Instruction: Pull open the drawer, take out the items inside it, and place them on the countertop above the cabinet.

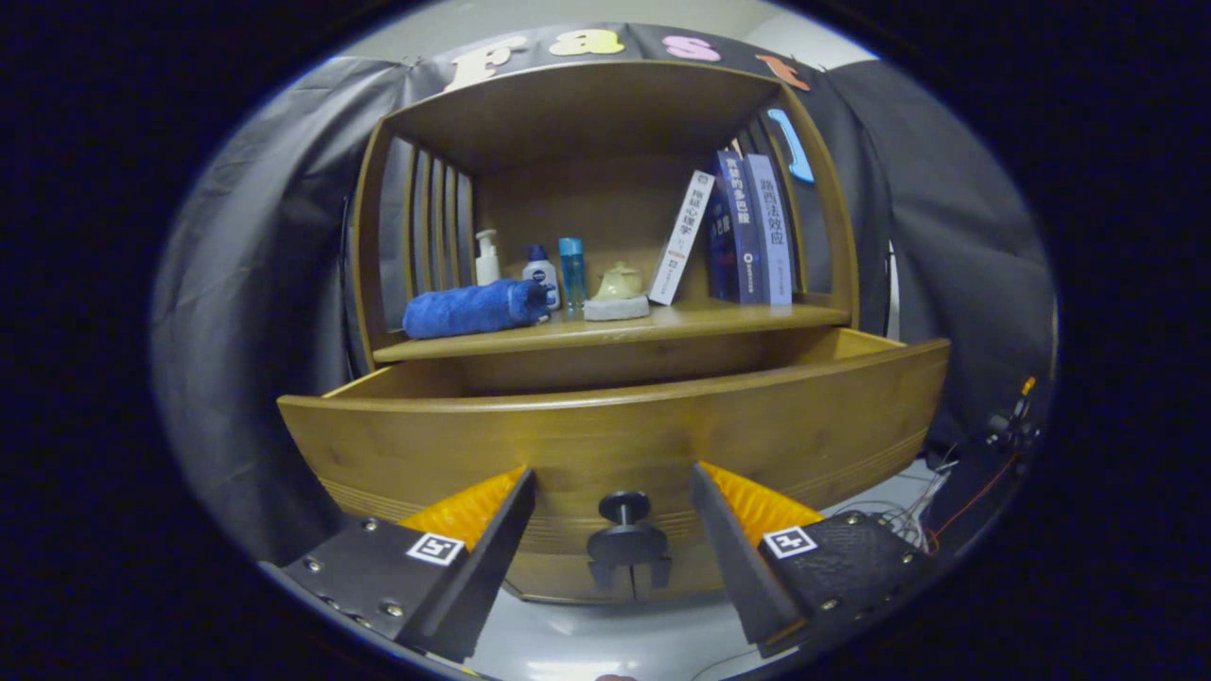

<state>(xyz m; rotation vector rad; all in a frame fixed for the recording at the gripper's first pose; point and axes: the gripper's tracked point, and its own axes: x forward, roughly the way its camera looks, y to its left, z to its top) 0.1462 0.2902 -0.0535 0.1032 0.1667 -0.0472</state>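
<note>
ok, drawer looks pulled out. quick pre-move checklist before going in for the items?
1. Drawer open: ok, pulled well out from the cabinet.
2. Hand-held gripper open: ok, fingers spread, nothing between the pads.
3. Clear of knob: ok, knob sits between the fingers, untouched.
4. Items in the drawer located: cannot tell, the front panel hides the interior.
5. Room on countertop: ok, bare wood in front of the books; blue towel, bottles and a small teapot take the left half.

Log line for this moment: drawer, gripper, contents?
drawer: pulled open | gripper: jaws open, astride knob, not gripping | contents: hidden behind drawer front | countertop: towel, bottles, books
</note>
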